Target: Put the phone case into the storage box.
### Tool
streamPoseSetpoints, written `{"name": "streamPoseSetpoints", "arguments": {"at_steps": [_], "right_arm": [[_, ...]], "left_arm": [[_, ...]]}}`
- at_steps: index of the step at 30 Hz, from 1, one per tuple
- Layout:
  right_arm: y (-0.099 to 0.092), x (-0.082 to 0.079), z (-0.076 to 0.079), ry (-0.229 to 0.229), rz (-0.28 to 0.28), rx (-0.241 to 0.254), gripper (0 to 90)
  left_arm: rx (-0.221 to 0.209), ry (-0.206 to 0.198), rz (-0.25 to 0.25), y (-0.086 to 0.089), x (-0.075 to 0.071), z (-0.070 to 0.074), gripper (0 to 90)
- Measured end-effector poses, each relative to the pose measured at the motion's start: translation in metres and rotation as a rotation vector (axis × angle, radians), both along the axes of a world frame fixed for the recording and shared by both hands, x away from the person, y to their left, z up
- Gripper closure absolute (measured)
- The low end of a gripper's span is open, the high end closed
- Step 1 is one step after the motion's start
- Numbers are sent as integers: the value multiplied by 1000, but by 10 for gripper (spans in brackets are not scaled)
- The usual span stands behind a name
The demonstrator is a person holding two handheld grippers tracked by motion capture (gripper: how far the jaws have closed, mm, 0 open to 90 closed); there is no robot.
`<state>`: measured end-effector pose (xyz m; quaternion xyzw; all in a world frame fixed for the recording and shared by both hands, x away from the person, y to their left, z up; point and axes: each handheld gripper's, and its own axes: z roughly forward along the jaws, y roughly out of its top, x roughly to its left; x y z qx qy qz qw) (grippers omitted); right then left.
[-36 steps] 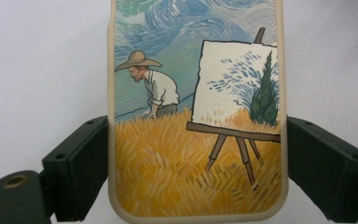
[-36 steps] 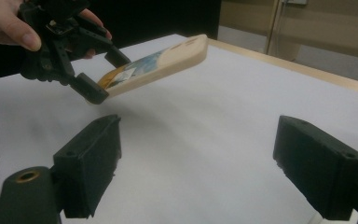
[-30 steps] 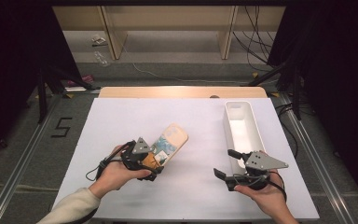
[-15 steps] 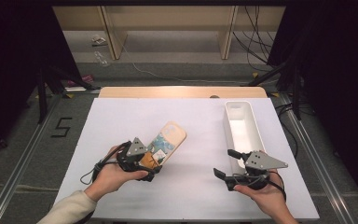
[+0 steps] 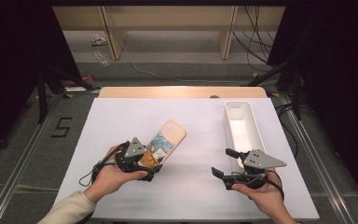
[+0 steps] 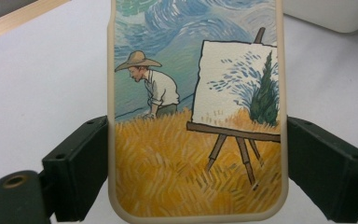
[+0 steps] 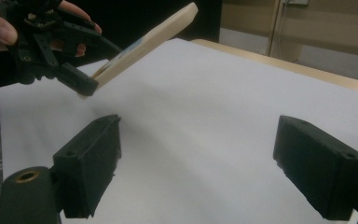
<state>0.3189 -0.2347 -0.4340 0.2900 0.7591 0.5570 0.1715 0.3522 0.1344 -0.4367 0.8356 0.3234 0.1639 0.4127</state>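
The phone case [image 5: 165,143] with the painted field scene is clamped by its long edges in the left gripper [image 5: 144,161], held tilted up off the white surface [image 5: 196,126]. The right gripper [image 5: 223,163] is wide open, nothing in it, just beside the white bin [image 5: 242,122].

The phone case [image 6: 196,116] runs off the left gripper view at twelve o'clock; the white tray [image 6: 328,11] is clipped at one o'clock.

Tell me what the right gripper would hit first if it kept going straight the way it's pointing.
Probably nothing soon. The right gripper, fingers open and empty, points left across the bare white table. The left gripper, holding the phone case, sits higher and off to one side, though depth is unclear.
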Motion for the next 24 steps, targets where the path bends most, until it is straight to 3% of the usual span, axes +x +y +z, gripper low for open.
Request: {"name": "streamPoseSetpoints", "arguments": {"at_steps": [11,24], "right_arm": [[9,7,8,-7,2,43,160],[28,19,16,16,19,97,155]], "left_arm": [[-3,-13,-12,-4,-2,0,114],[1,-23,-27,-9,-4,-1,115]]}}
